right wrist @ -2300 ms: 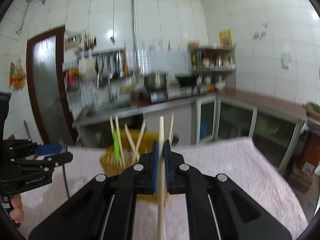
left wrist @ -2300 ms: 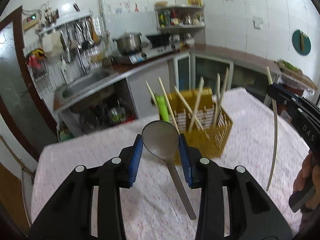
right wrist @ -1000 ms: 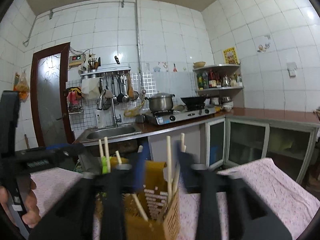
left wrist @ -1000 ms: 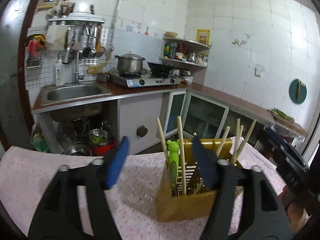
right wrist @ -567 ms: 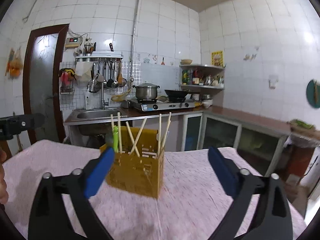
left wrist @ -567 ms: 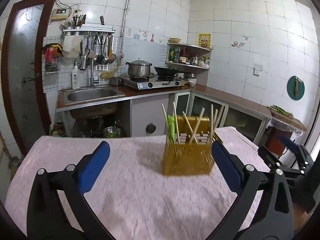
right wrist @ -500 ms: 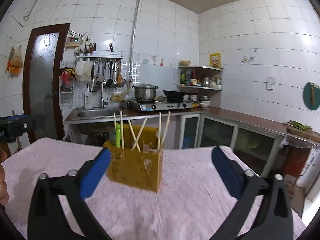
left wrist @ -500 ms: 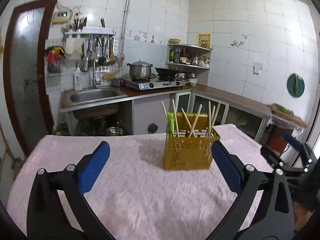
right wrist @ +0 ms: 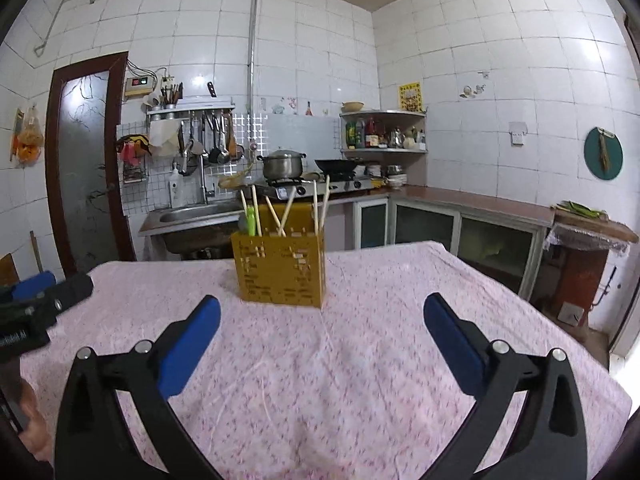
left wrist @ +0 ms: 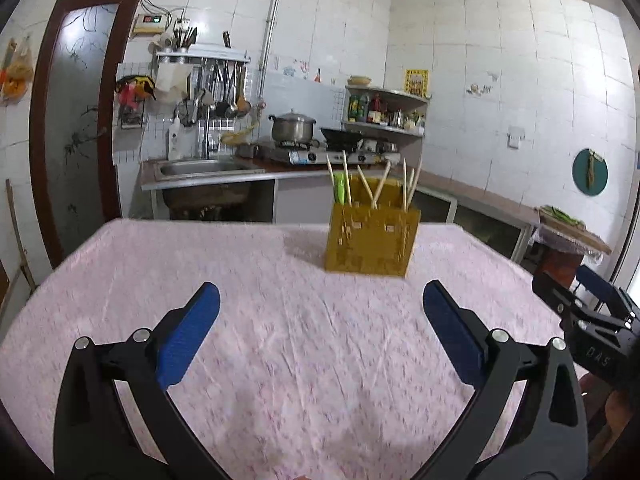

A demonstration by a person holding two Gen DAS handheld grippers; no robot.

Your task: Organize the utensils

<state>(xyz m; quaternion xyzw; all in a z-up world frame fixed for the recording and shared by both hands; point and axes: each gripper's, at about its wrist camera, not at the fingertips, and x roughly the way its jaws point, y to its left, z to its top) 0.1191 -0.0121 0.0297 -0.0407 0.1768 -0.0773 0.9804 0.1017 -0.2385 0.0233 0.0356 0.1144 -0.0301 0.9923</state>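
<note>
A yellow perforated utensil holder (left wrist: 371, 239) stands on the pink tablecloth (left wrist: 260, 300), with several wooden chopsticks (left wrist: 380, 188) and a green utensil (left wrist: 340, 192) upright in it. It also shows in the right wrist view (right wrist: 280, 270). My left gripper (left wrist: 320, 332) is open and empty, held back from the holder above the cloth. My right gripper (right wrist: 320, 340) is open and empty too, and it shows at the right edge of the left wrist view (left wrist: 592, 312). The left gripper shows at the left edge of the right wrist view (right wrist: 36, 300).
The table's far edge (left wrist: 200, 222) faces a kitchen counter with a sink (left wrist: 200, 168), a pot on a stove (left wrist: 294, 130) and hanging utensils (left wrist: 216, 88). A door (left wrist: 76, 120) is at the left. A low counter (right wrist: 480, 208) runs along the right wall.
Both grippers let go of the spoon and the chopstick into the holder, opened wide and drew back from it. The holder now looks farther away in both views.
</note>
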